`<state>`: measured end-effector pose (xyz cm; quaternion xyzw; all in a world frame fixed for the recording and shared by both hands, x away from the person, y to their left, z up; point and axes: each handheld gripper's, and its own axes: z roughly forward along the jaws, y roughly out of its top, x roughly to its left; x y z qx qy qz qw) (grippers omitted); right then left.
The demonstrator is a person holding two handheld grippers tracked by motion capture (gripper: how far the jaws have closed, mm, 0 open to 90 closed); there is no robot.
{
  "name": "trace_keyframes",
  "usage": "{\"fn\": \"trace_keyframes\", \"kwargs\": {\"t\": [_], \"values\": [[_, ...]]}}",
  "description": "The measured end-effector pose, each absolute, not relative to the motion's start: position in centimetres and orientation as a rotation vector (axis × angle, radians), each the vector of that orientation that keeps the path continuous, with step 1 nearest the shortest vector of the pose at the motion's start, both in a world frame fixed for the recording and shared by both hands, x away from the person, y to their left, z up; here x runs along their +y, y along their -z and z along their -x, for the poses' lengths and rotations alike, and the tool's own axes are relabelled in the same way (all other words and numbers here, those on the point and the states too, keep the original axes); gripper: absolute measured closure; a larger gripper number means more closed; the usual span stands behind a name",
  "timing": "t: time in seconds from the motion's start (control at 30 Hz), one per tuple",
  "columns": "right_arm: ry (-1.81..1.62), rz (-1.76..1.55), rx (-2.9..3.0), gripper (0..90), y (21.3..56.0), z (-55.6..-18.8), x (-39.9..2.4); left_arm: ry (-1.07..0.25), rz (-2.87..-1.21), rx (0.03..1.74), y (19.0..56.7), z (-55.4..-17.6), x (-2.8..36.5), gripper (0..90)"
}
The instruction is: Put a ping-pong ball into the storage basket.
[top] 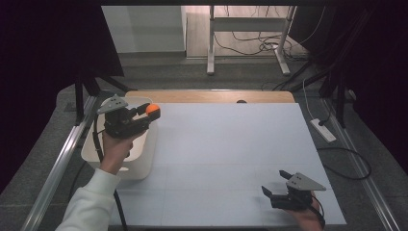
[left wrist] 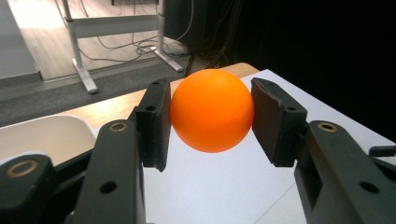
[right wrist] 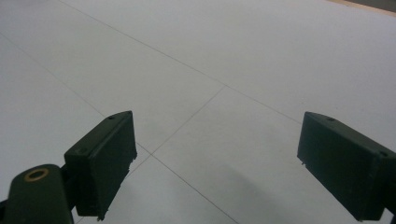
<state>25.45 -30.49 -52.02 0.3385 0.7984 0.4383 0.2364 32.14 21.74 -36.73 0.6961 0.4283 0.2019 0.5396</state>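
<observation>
Orange ball [left wrist: 211,110], pinched between the closed jaws of the left gripper [top: 144,114], held in the air over the near rim of the white bin [top: 144,166]. Carry step (judged); next comes placing and release. Right gripper [top: 275,182] rests wide open, empty, on the white surface [top: 231,154]. Bin interior largely hidden.

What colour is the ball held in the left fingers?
Plain orange; the ball shows best in the left gripper view.
</observation>
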Motion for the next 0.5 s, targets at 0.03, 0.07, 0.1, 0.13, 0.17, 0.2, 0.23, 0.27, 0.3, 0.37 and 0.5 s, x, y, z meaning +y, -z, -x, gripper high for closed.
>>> {"fn": "trace_keyframes", "kwargs": {"t": [0.03, 0.07, 0.1, 0.13, 0.17, 0.2, 0.23, 0.27, 0.3, 0.37, 0.5], "values": [[-1.201, -0.928, 2.190, 11.4, 52.0, -25.4, -30.5, -0.484, -1.653, 1.024, 36.7, -32.1, 21.9, 50.6], [-1.201, -0.928, 2.190, 11.4, 52.0, -25.4, -30.5, -0.488, -1.651, 1.028, 36.7, -32.2, 22.1, 50.5], [-1.201, -0.928, 2.190, 11.4, 52.0, -25.4, -30.5, -0.491, -1.650, 1.032, 36.7, -32.2, 22.2, 50.5], [-1.202, -0.929, 2.189, 11.4, 52.0, -25.5, -30.5, -0.496, -1.650, 1.036, 36.7, -32.2, 22.4, 50.6], [-1.202, -0.929, 2.189, 11.4, 52.0, -25.5, -30.5, -0.497, -1.647, 1.042, 36.7, -32.3, 22.6, 50.5], [-1.201, -0.930, 2.190, 11.4, 52.0, -25.5, -30.5, -0.499, -1.642, 1.048, 36.7, -32.3, 22.8, 50.6], [-1.201, -0.930, 2.189, 11.4, 52.0, -25.4, -30.5, -0.502, -1.640, 1.053, 36.7, -32.3, 23.0, 50.5], [-1.201, -0.927, 2.188, 11.4, 52.0, -25.5, -30.4, -0.504, -1.636, 1.059, 36.7, -32.4, 23.2, 50.5], [-1.201, -0.927, 2.189, 11.4, 52.0, -25.5, -30.4, -0.507, -1.635, 1.064, 36.8, -32.4, 23.4, 50.5], [-1.200, -0.928, 2.189, 11.4, 52.0, -25.5, -30.4, -0.511, -1.631, 1.074, 36.8, -32.5, 23.7, 50.5], [-1.200, -0.931, 2.188, 11.4, 52.0, -25.5, -30.4, -0.521, -1.631, 1.097, 37.0, -32.6, 24.3, 50.5]]}}
